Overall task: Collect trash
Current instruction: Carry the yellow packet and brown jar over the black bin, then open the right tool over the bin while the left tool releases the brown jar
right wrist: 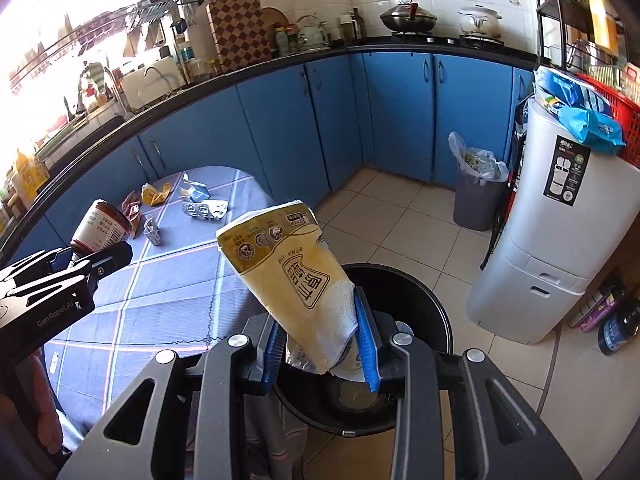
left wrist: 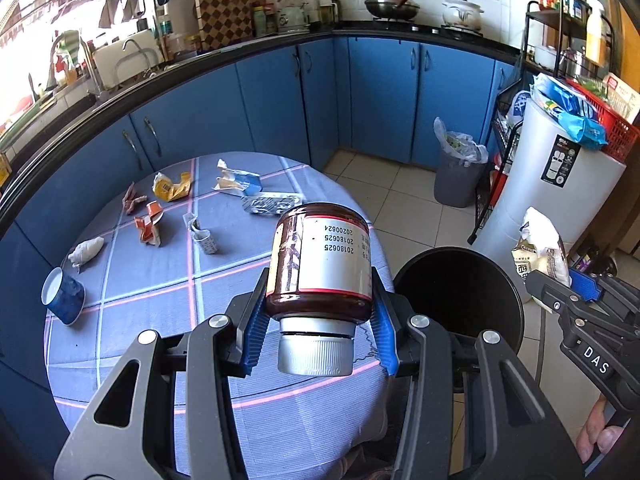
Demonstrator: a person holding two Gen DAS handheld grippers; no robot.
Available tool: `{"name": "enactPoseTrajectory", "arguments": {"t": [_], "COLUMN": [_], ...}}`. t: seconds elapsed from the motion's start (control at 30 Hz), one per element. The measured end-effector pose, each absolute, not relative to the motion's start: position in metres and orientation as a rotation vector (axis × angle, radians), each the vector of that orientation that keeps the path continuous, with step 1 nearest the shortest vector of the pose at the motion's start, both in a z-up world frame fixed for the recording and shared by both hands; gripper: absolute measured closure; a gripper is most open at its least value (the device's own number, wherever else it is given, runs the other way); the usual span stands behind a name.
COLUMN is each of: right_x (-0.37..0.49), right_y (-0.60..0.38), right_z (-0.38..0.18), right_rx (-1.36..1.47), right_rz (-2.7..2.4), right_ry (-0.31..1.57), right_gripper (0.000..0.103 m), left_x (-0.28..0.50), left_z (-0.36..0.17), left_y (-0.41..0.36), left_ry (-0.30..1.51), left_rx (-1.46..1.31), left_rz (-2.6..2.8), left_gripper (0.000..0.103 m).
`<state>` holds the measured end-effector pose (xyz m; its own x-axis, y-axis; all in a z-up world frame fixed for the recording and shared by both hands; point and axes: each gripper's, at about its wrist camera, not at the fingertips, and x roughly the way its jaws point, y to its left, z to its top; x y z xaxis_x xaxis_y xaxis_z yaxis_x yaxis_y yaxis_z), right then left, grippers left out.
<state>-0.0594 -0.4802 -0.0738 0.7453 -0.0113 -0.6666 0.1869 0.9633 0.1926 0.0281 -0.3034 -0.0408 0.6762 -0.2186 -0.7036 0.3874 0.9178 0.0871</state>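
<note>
My left gripper (left wrist: 318, 322) is shut on a dark brown jar (left wrist: 320, 264) with a silver label and a grey cap (left wrist: 316, 354) pointing toward the camera; it hangs over the table's near right edge. My right gripper (right wrist: 320, 344) is shut on a yellow-and-white tissue pack (right wrist: 292, 276), held directly above the open black bin (right wrist: 436, 320). The same bin (left wrist: 460, 296) shows right of the jar in the left wrist view, where the right gripper (left wrist: 560, 284) also appears with the pack (left wrist: 540, 248). The jar (right wrist: 100, 228) is at the left in the right wrist view.
On the round table's blue checked cloth (left wrist: 168, 280) lie several wrappers (left wrist: 172, 188), a foil packet (left wrist: 268, 202), a crumpled tissue (left wrist: 86, 250) and a tipped blue paper cup (left wrist: 64, 294). A grey lined bin (left wrist: 458, 172) stands by the blue cabinets; a white appliance (left wrist: 548, 184) is at the right.
</note>
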Motion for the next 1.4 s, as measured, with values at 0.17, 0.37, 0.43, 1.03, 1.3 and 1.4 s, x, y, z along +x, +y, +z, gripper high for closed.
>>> {"name": "enactPoseTrajectory", "arguments": {"t": [0.17, 0.37, 0.43, 1.03, 1.3, 1.4], "right_x": [-0.061, -0.060, -0.059, -0.048, -0.042, -0.042], "right_y": [-0.484, -0.488, -0.488, -0.493, -0.496, -0.497], "right_z": [-0.075, -0.076, -0.076, -0.087, -0.089, -0.090], "right_rx": [0.266, 0.286, 0.288, 0.298, 0.339, 0.331], "right_rz": [-0.112, -0.099, -0.095, -0.082, -0.060, -0.071], "right_ry": [0.720, 0.718, 0.717, 0.726, 0.723, 0.725], "right_gripper": [0.072, 0.072, 0.072, 0.070, 0.068, 0.027], "left_x": [0.026, 0.026, 0.027, 0.039, 0.044, 0.045], "left_z": [-0.041, -0.041, -0.041, -0.053, -0.056, -0.056], "left_y": [-0.311, -0.315, -0.318, -0.328, -0.326, -0.325], "left_ry": [0.752, 0.750, 0.751, 0.784, 0.796, 0.799], "left_rx": [0.246, 0.250, 0.247, 0.254, 0.251, 0.250], "left_rz": [-0.353, -0.356, -0.358, -0.359, -0.348, -0.348], "left_gripper": [0.057, 0.057, 0.057, 0.057, 0.056, 0.057]}}
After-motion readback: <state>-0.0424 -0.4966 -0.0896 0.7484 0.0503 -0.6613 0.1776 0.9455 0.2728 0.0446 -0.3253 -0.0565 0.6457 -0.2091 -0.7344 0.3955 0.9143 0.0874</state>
